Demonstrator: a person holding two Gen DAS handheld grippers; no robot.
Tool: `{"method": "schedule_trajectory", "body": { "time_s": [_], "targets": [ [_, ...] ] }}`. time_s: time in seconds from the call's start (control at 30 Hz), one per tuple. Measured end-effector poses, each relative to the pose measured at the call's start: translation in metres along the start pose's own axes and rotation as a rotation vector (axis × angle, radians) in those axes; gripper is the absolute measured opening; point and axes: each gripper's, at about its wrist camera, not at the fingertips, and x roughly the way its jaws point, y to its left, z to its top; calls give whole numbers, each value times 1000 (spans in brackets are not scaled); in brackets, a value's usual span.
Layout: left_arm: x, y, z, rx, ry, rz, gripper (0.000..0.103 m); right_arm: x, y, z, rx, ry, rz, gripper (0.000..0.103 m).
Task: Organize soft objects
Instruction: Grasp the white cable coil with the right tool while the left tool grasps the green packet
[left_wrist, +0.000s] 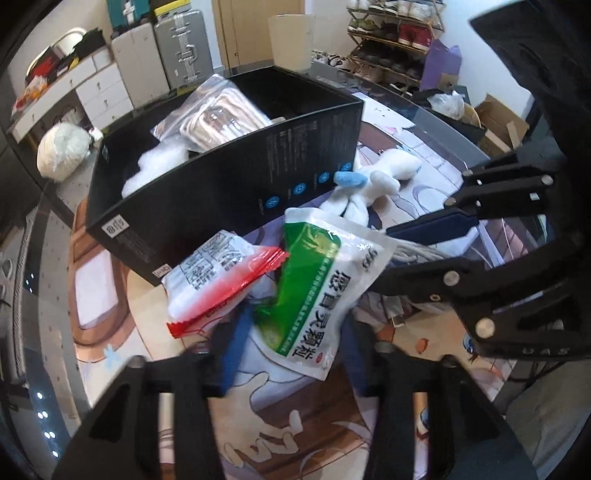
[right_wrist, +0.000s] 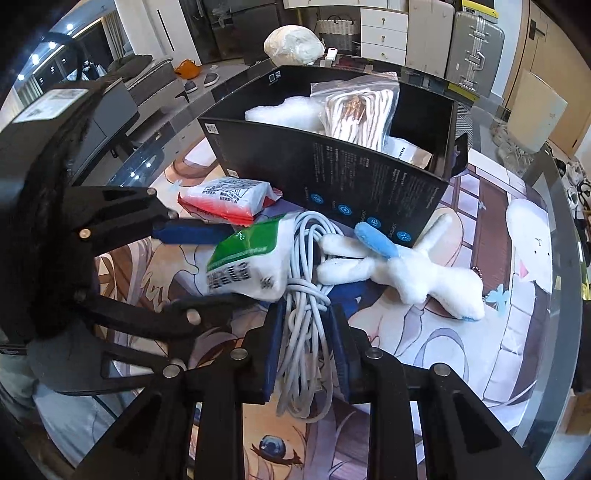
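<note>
Standing toward the surface's far edge, the open black cardboard box (right_wrist: 369, 177) lies just beyond both grippers. Left gripper (left_wrist: 288, 332) holds the green-and-white foil pouch (left_wrist: 321, 280); right gripper (right_wrist: 306, 332) is narrowed around the coiled white cable (right_wrist: 306, 295), lengthwise between its fingers. Contact points stay hidden.

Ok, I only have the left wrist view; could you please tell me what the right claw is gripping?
Observer: The right claw is shut on a coiled white cable.
Operator: Thanks; what's behind the zip bag in the black box?
Observer: A brown paper packet, in its corner.
Operator: Is my green pouch pinched?
Observer: Yes, the left claw presses it top and bottom.
</note>
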Motion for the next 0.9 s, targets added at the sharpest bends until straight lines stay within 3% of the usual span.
{"method": "schedule_trajectory", "body": {
  "time_s": [0.13, 0.27, 0.37, 0.4, 0.5, 0.63, 0.83, 0.9],
  "targets": [
    [-12, 7, -14, -20, 26, -14, 25, -1, 1, 0, -5, -1, -8, 25],
    [-24, 29, -37, -72, 58, 58, 28, -1, 1, -2, -16, 3, -16, 25],
    [-28, 47, -45, -146, 57, 60, 45, 0, 3, -4, -24, 8, -21, 27],
    [-29, 49, -45, -156, 52, 54, 56, 1, 5, -3, -30, 11, -27, 27],
    [-27, 48, -43, -139, 54, 34, 56, 5, 12, -4, -52, 26, -29, 28],
    [-30, 47, -41, -133, 39, 15, 56, 0, 17, -8, -76, 34, 56, 28],
    [-29, 54, -31, -161, 34, -20, 57, -2, 13, -3, -51, 18, 24, 30],
    [-22, 55, -27, -162, 50, -11, 57, 0, 13, -1, -46, 17, 6, 38]
  ]
}}
